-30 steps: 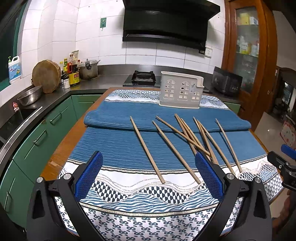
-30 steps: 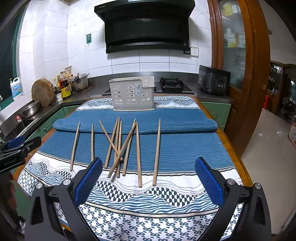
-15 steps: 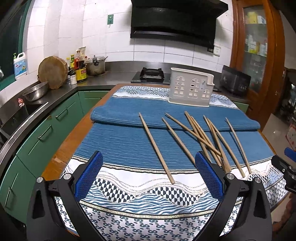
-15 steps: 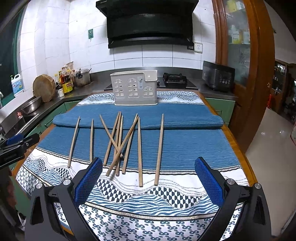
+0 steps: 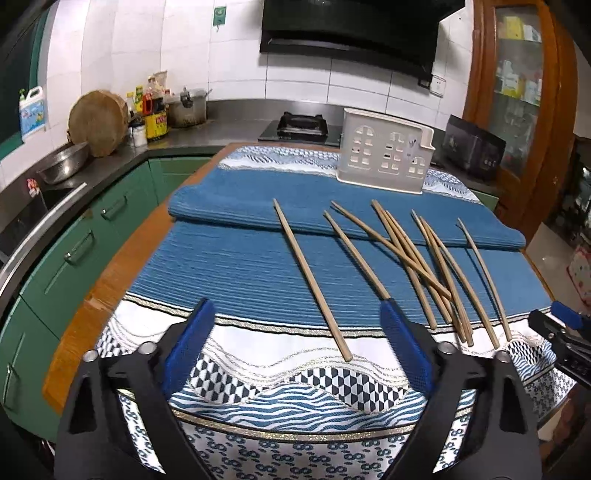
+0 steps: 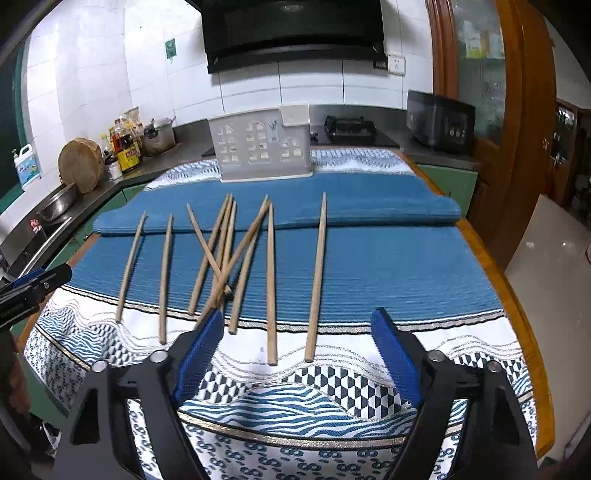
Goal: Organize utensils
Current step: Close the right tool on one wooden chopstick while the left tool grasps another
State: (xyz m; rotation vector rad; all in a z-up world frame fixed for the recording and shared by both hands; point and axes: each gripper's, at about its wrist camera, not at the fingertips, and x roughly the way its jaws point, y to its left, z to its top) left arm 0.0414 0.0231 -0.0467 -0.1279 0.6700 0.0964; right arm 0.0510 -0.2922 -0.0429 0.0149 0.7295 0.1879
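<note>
Where the ribbed blue cloth (image 5: 236, 266) covers the table, slim round wooden chopsticks (image 6: 271, 280) lie scattered, pale tan and tapering toward their far tips; several cross in a loose heap, others lie singly. Behind them a white plastic basket (image 6: 262, 147) with arched cut-out windows stands upright on the cloth. The left gripper (image 5: 295, 345) and right gripper (image 6: 295, 349), black-framed with textured blue pads (image 6: 201, 350), hover above the cloth's patterned border, jaws apart and closing, gripping nothing.

Home kitchen – gas hob (image 5: 302, 124), range hood (image 5: 354, 33)
</note>
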